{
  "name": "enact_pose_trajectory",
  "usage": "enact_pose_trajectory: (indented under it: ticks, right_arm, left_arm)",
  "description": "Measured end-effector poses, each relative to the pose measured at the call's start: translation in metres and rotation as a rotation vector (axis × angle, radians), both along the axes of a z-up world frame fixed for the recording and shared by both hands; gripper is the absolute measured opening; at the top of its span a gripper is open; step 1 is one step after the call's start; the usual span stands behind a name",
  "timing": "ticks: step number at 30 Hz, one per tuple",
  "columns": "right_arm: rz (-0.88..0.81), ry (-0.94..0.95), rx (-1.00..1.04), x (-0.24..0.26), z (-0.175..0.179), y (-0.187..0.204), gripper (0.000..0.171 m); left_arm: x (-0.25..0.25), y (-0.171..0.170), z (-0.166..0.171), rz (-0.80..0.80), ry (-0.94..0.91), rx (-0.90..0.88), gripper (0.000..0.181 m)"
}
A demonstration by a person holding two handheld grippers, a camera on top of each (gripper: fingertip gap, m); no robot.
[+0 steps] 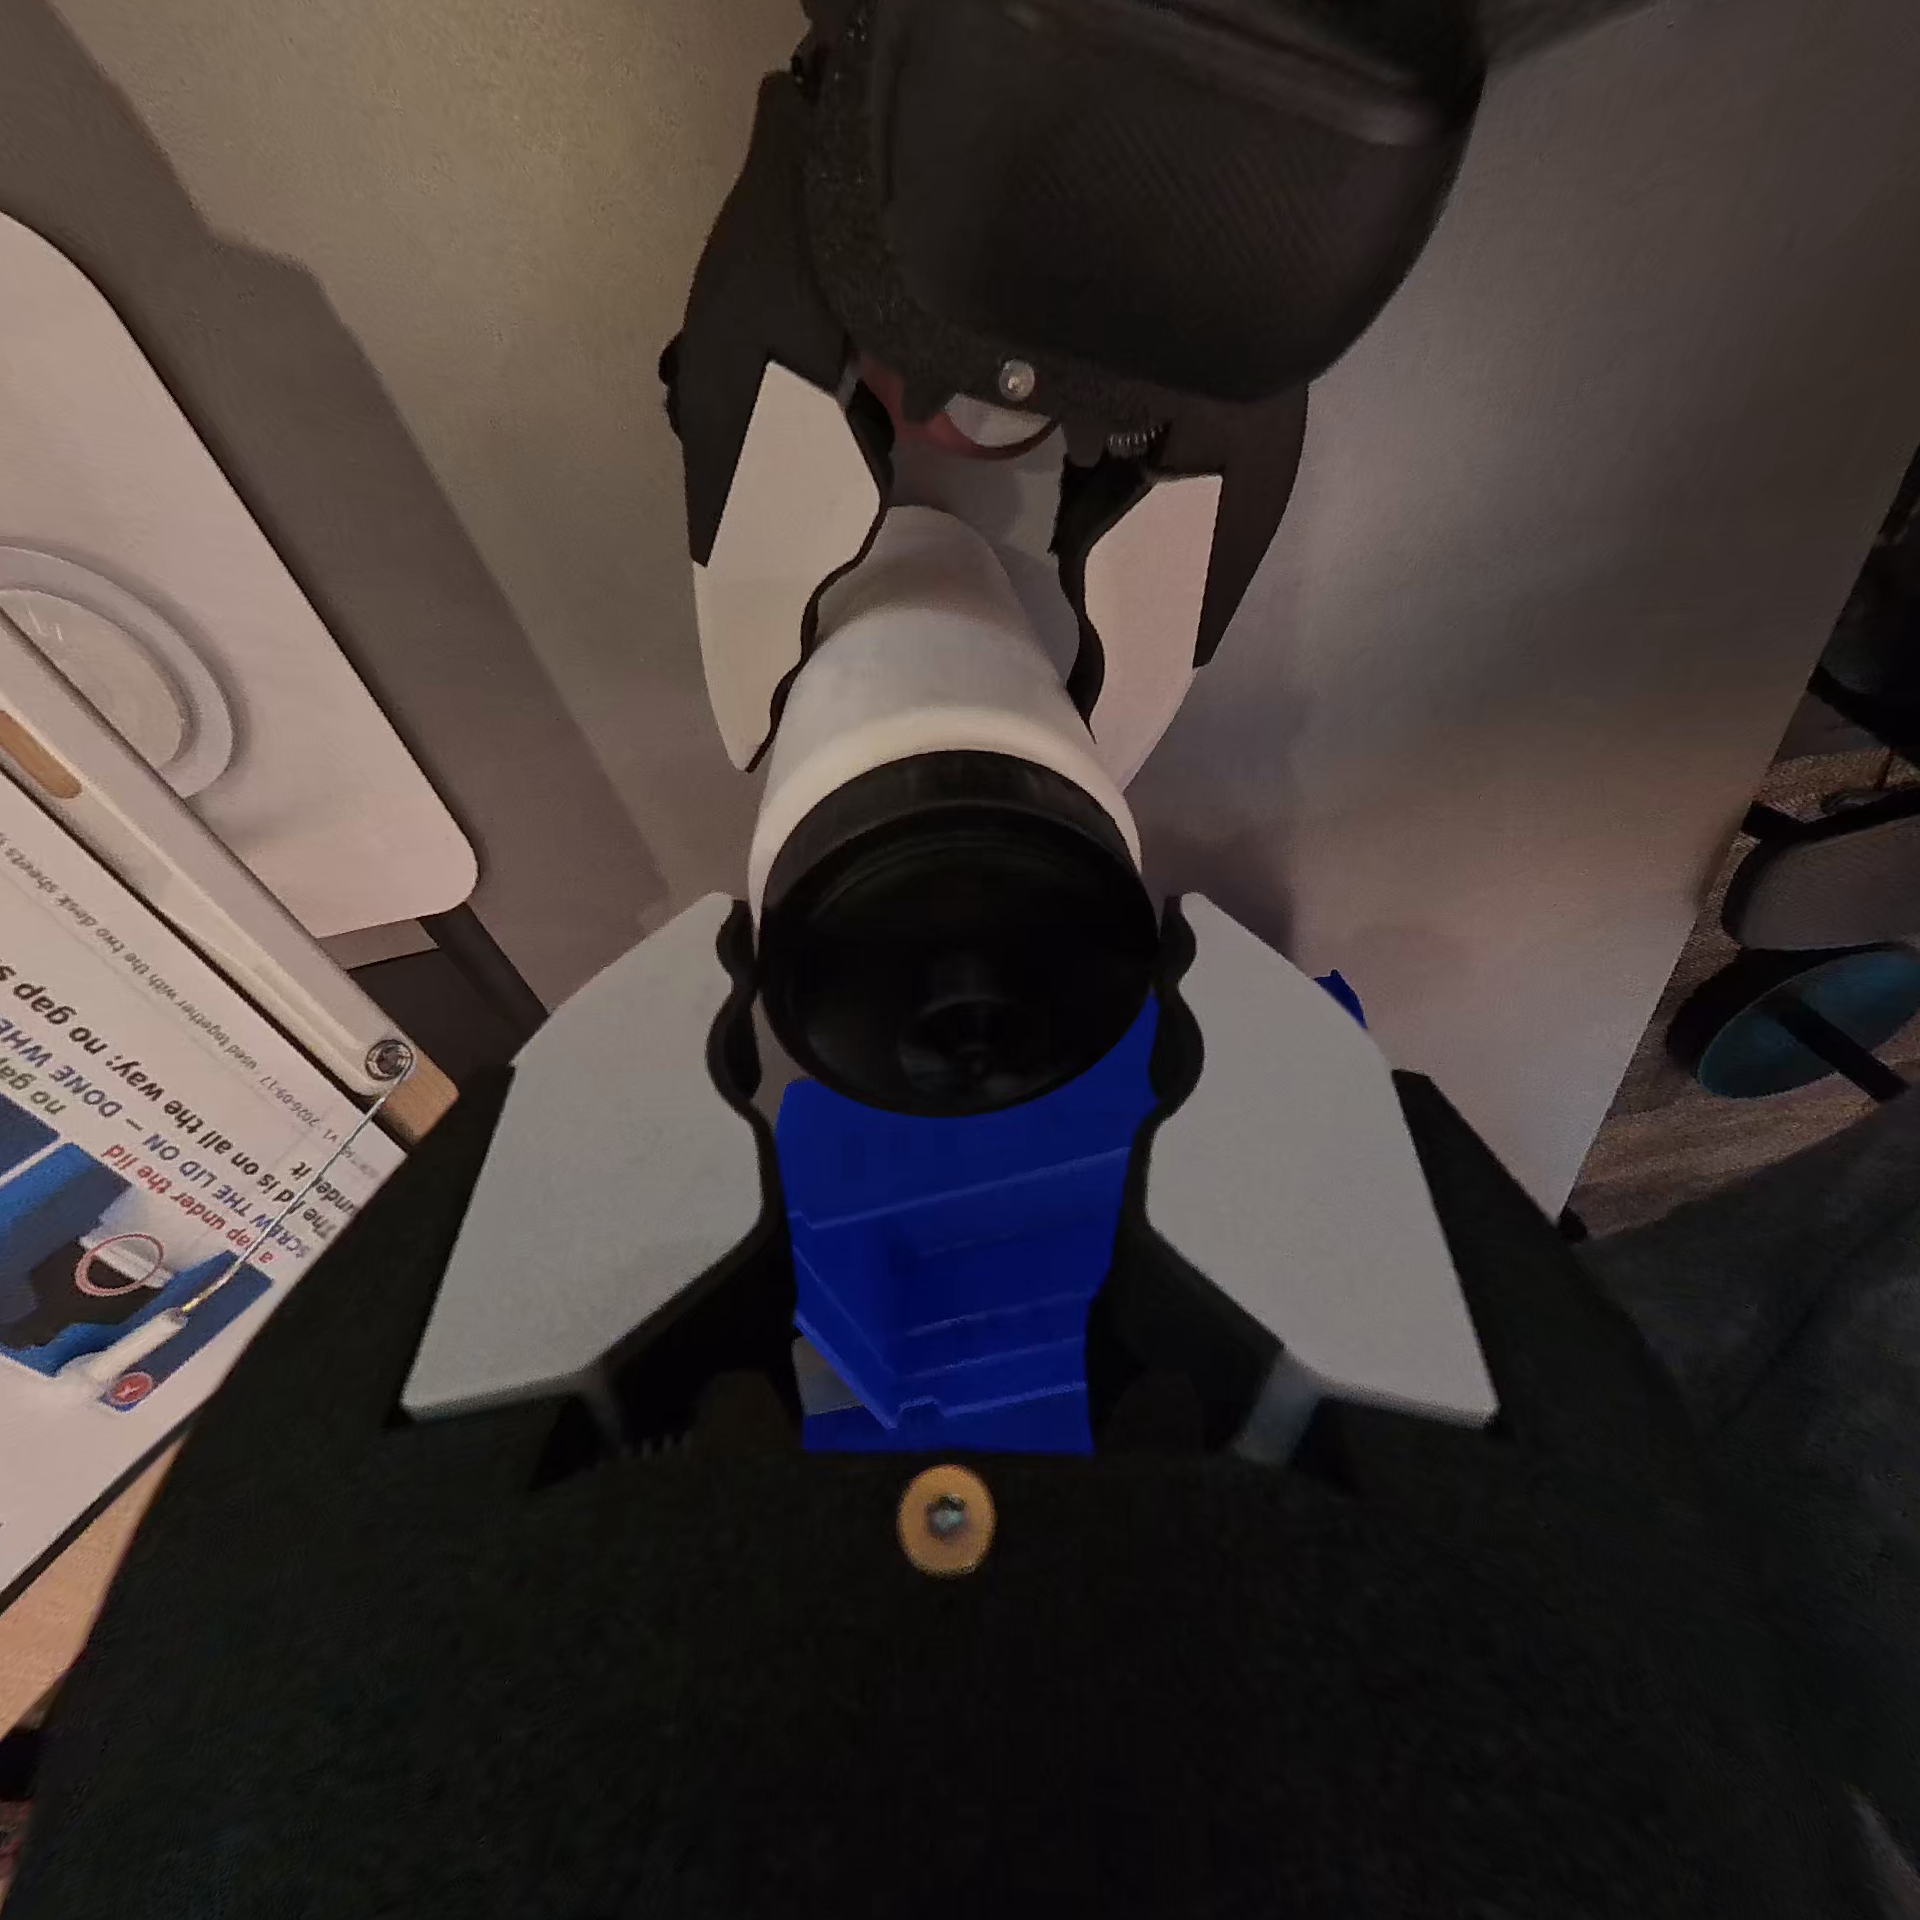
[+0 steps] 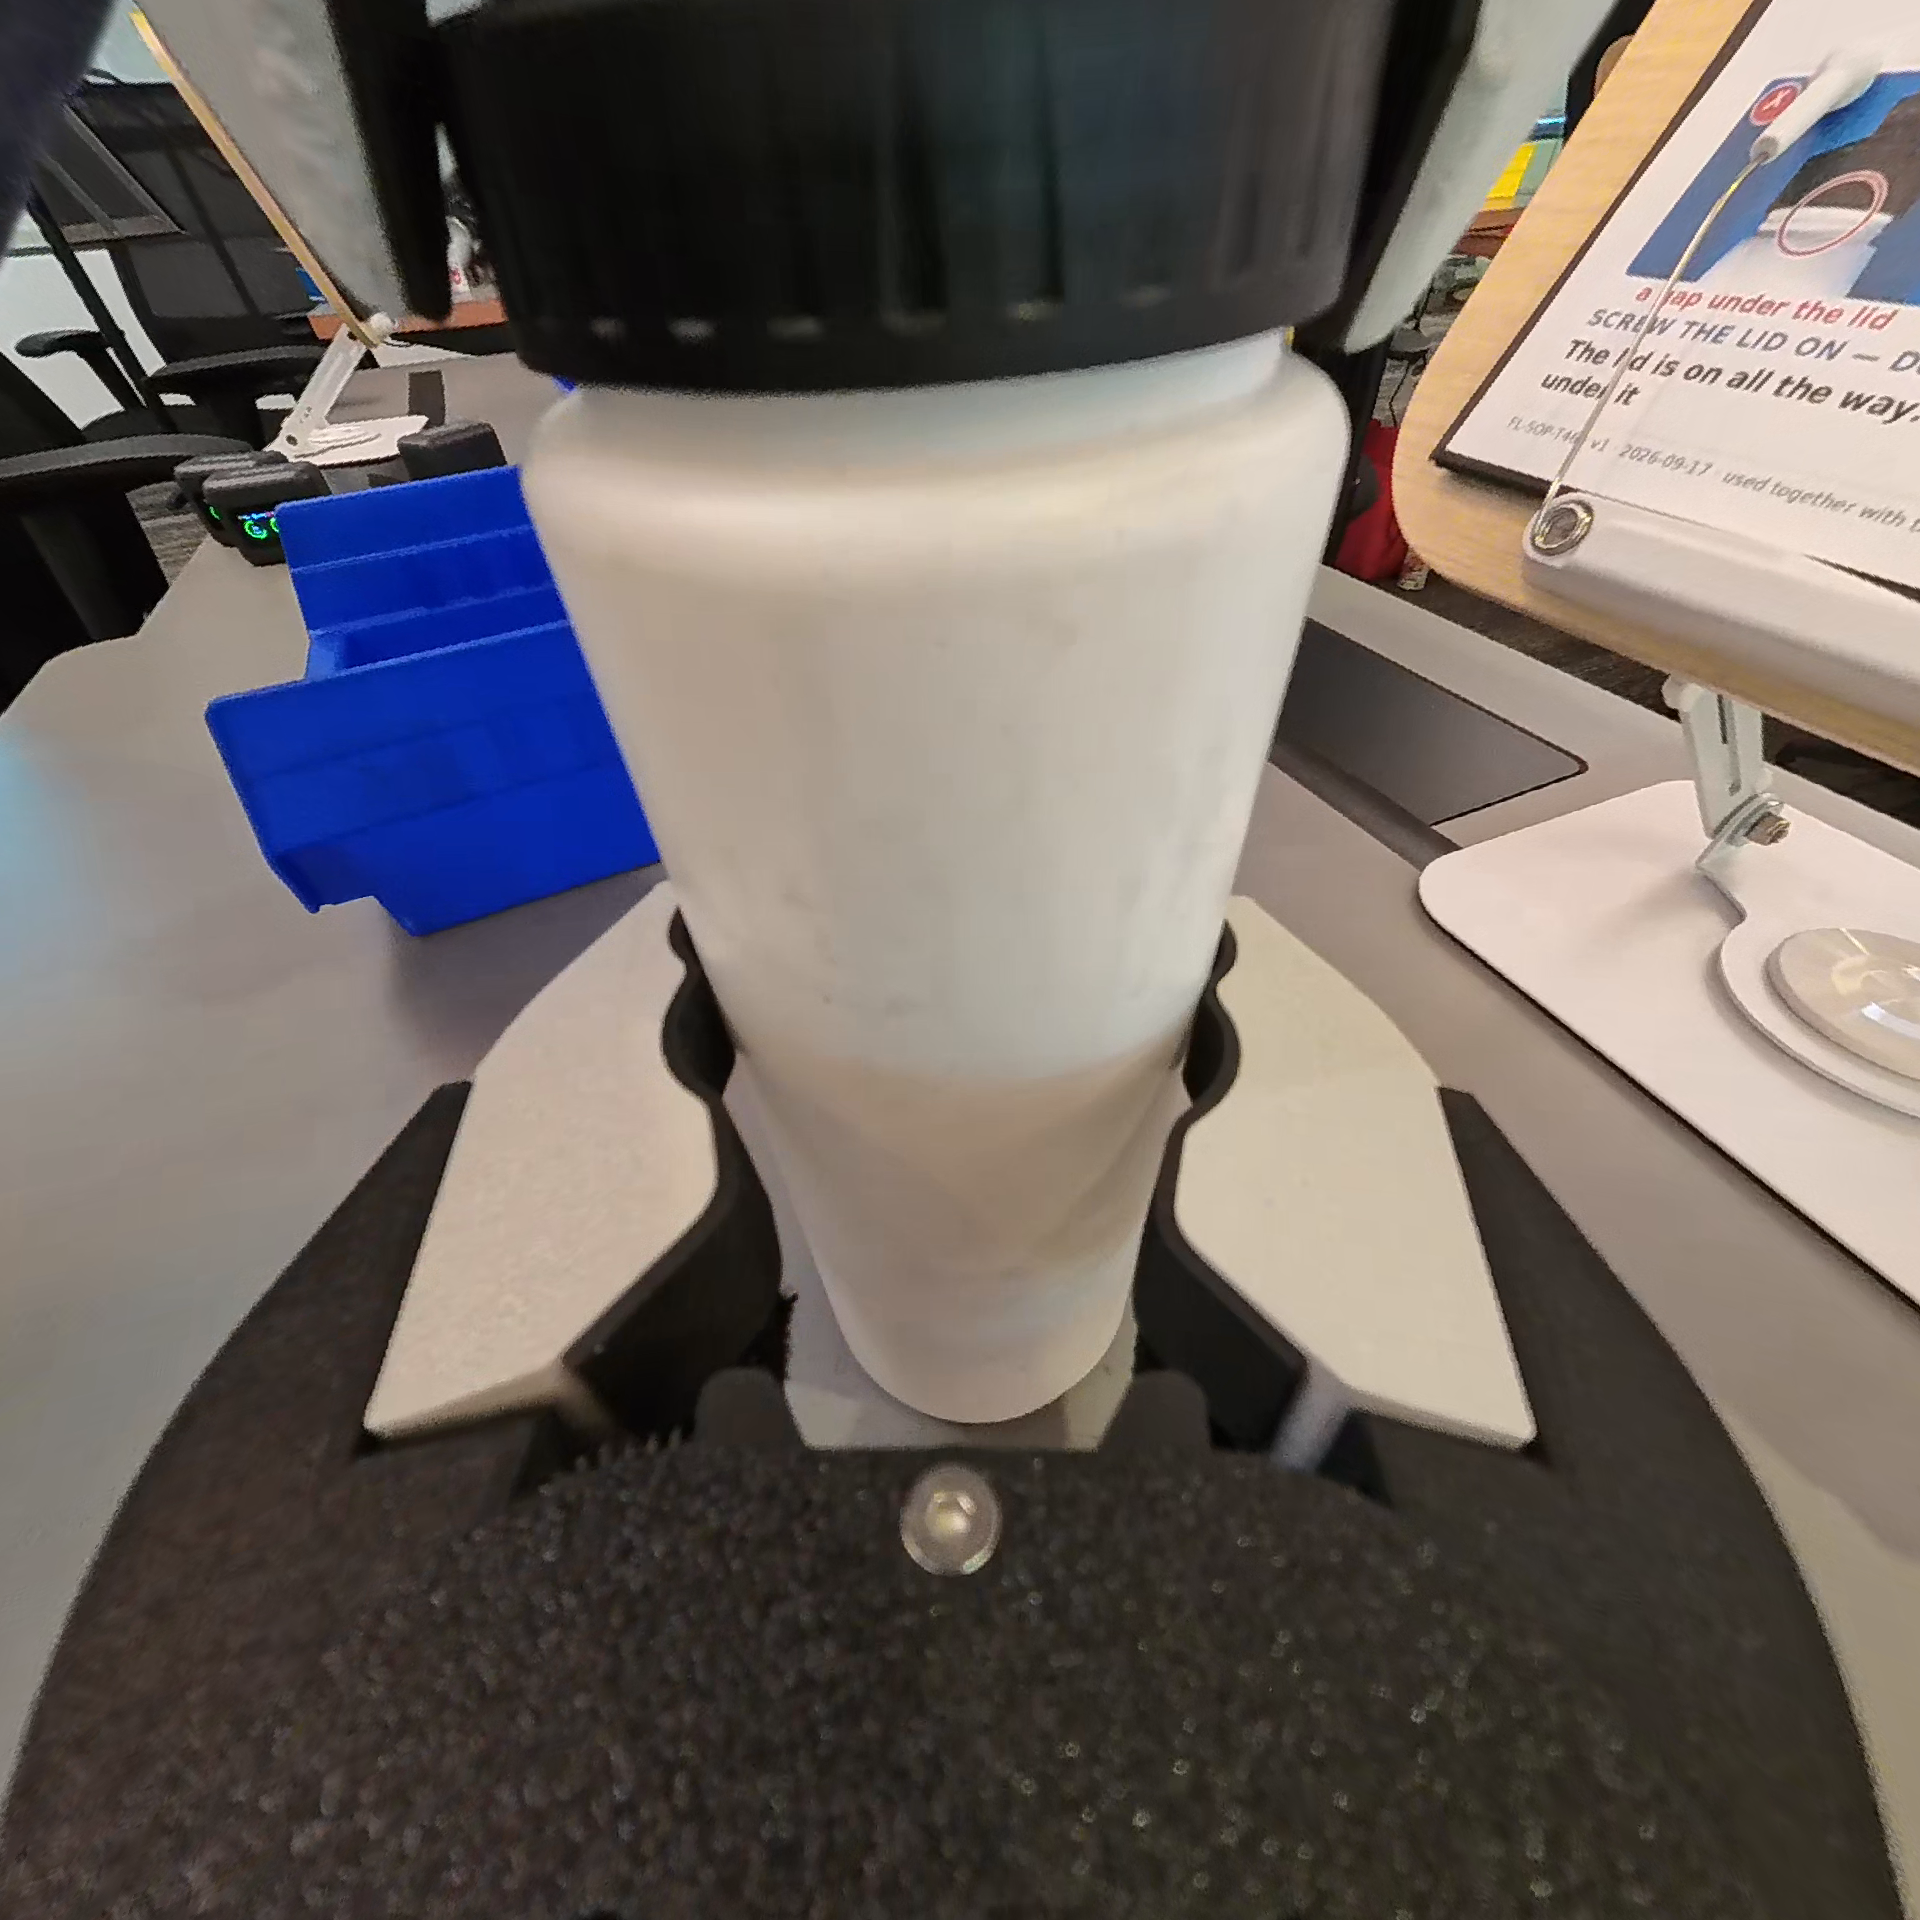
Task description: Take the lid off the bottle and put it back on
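Black lid is clamped between the left gripper jaws, end-on along the white bottle's axis; the bottle body is gripped below by the right gripper, held clear above the grey table near a blue bin.

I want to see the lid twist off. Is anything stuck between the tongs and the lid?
Nothing visible. The left tongs sit on either side of the black lid, and the right tongs hold the white bottle itself.

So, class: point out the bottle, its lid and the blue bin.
bottle [image 2: 935, 748]: right wrist view, middle of its white body.
lid [image 1: 956, 987]: left wrist view, its black top face.
blue bin [image 2: 436, 727]: right wrist view, its side wall.
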State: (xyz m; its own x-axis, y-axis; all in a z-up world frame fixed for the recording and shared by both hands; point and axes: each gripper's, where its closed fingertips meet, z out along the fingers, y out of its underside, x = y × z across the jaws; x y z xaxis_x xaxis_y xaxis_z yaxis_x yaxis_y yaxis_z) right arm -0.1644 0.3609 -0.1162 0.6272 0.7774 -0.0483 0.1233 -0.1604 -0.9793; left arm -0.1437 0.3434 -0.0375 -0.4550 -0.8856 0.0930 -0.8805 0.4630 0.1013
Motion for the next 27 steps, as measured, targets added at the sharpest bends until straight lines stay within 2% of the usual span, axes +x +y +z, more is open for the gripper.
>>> enact_pose_trajectory:
  ticks: [3,6,11,13,16,19,20,22,24,27]
  right_arm:
    - [0.002,0.009,-0.003,0.0,0.0,0.001,0.088]
    - [0.004,0.018,-0.01,0.0,-0.001,0.001,0.088]
    - [0.004,0.02,-0.014,0.0,-0.001,0.001,0.088]
    - [0.003,0.023,-0.015,0.0,-0.001,0.001,0.088]
    - [0.003,0.018,-0.018,0.0,-0.003,0.001,0.088]
    - [0.003,0.011,-0.019,0.0,-0.003,0.0,0.088]
    - [0.003,0.009,-0.018,-0.001,-0.003,0.0,0.088]
    - [0.003,0.009,-0.019,-0.001,-0.003,0.001,0.088]
    - [0.001,0.008,-0.019,-0.001,-0.003,0.001,0.088]
    - [-0.004,0.002,-0.02,-0.001,-0.004,0.001,0.088]
  left_arm:
    - [0.002,-0.003,0.003,0.128,-0.031,-0.011,0.077]
    - [0.014,-0.004,0.017,0.325,-0.155,-0.049,0.097]
    - [0.022,0.015,0.039,0.835,-0.369,0.009,0.102]
    - [0.015,0.02,0.041,1.045,-0.396,0.048,0.105]
    - [0.008,0.007,0.031,1.297,-0.361,-0.017,0.11]
    - [0.004,0.006,0.016,1.375,-0.349,0.026,0.108]
    - [0.003,0.006,0.011,1.387,-0.346,0.038,0.099]
    - [0.003,0.005,0.001,1.42,-0.318,0.03,0.094]
    - [0.004,0.003,-0.003,1.445,-0.302,-0.009,0.077]
    - [0.004,0.002,-0.003,1.392,-0.28,-0.013,0.076]
